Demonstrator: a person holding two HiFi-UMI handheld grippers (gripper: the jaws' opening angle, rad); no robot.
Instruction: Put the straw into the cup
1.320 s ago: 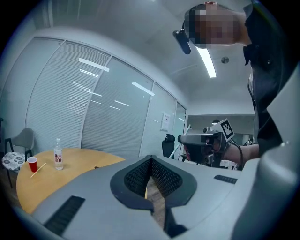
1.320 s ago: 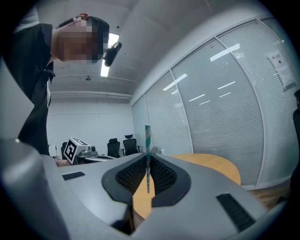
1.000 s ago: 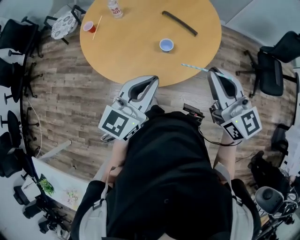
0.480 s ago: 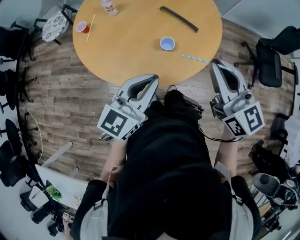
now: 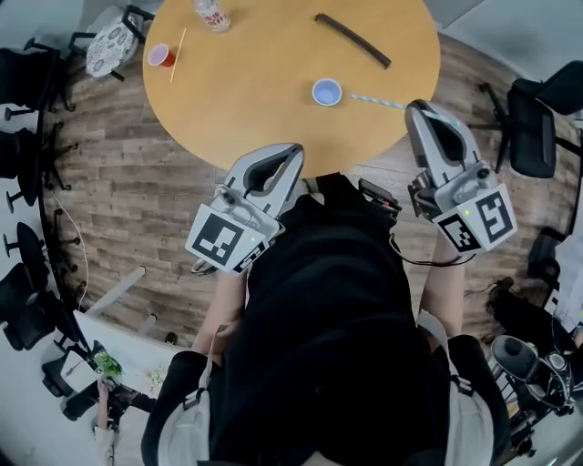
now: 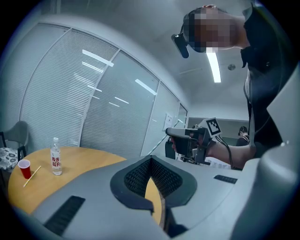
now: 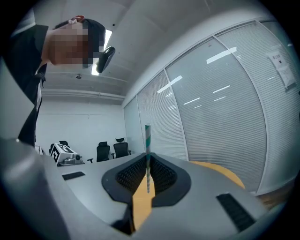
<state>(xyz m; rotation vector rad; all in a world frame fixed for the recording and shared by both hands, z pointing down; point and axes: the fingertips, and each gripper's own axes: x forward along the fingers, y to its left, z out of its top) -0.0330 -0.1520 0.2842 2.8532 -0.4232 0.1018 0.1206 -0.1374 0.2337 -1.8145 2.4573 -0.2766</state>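
A small blue cup [image 5: 326, 92] stands on the round wooden table [image 5: 255, 91], near its right edge. My right gripper [image 5: 422, 109] is shut on one end of a teal-and-white striped straw [image 5: 375, 101]. The straw lies almost level over the table, and its free end reaches close to the cup's right side. In the right gripper view the straw [image 7: 147, 138] sticks up from between the pads of the right gripper [image 7: 148, 161]. My left gripper [image 5: 293, 150] hovers at the table's near edge, shut, with nothing in it [image 6: 151, 164].
A red cup [image 5: 161, 55] with a thin stick [image 5: 178, 53] beside it, a clear bottle [image 5: 211, 14] and a long black bar [image 5: 352, 39] lie farther off on the table. Black office chairs stand left [image 5: 27, 73] and right [image 5: 537, 118] on the wood floor.
My right gripper has carried the straw up over the table's edge, and its free end is now close beside the blue cup. The left gripper has edged closer to the table.
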